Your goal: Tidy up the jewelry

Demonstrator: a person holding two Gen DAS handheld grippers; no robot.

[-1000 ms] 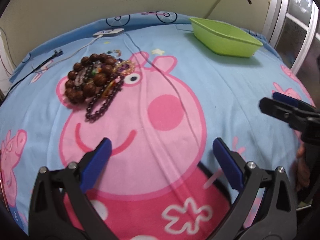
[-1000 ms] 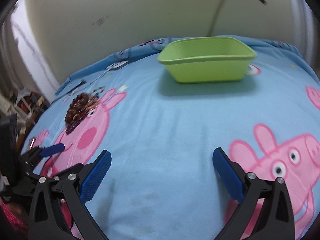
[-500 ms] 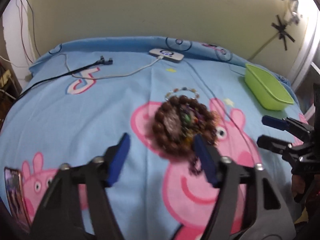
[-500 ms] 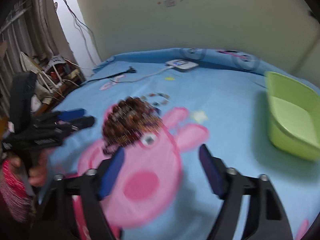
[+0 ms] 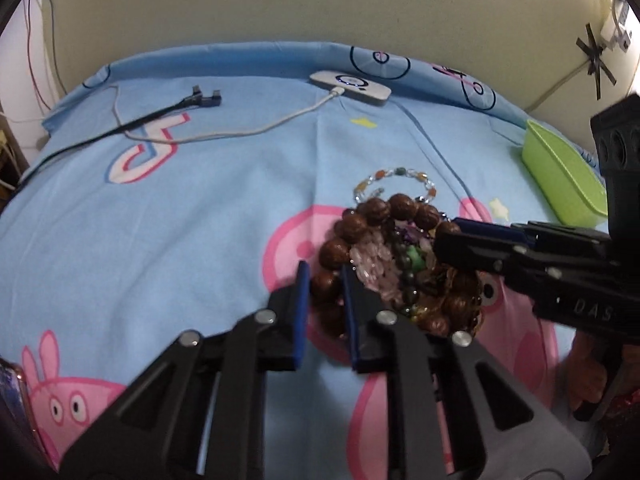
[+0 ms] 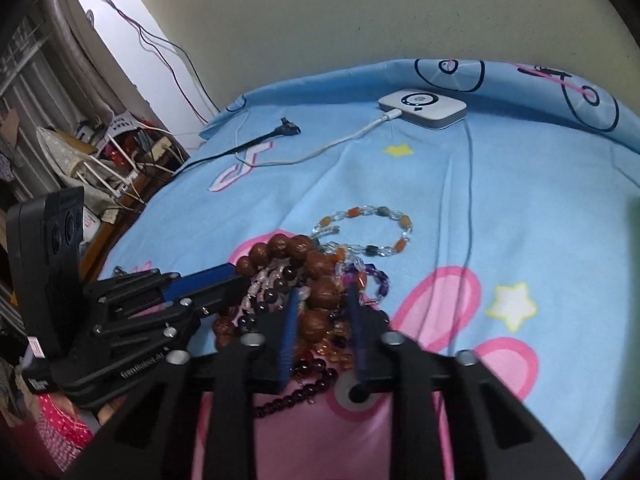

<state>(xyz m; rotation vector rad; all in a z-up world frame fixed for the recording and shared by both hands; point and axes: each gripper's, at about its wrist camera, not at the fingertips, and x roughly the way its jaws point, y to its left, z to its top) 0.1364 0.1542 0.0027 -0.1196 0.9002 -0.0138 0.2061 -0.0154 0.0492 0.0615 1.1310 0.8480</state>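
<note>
Moved: a second ago both my grippers hung wide open and well back from the pile; now both have closed in on it from opposite sides.
Left gripper (image 5: 325, 280): clenched on the big brown beads (image 5: 332, 250) at the pile's left edge — the blue pads have narrowed to a slot with one bead between them.
Right gripper (image 6: 322, 300): nipped in the same way on brown beads (image 6: 322, 292) at the pile's other side, its pads close on either side of them.
Pile (image 5: 396, 264): a tangle of bracelets lying on the sheet (image 5: 180, 220), over the pink pig's head — brown wooden beads ringing pale pink crystals (image 5: 372, 260), dark beads and a green stone (image 5: 414, 256).
Clear bracelet (image 6: 366, 232): glassy links with orange and grey stones, lying on the sheet just behind the pile and touching its far edge.
Purple strand (image 6: 296, 394): trails out of the pile toward my right gripper's base.
Tray (image 5: 560, 184): green, on the sheet, well to the right of the pile in the left view.
Charger (image 6: 422, 106): white box near the far edge of the sheet, white cable (image 6: 320, 148) curling from it; a black cable (image 6: 256, 142) lies beside that.
</note>
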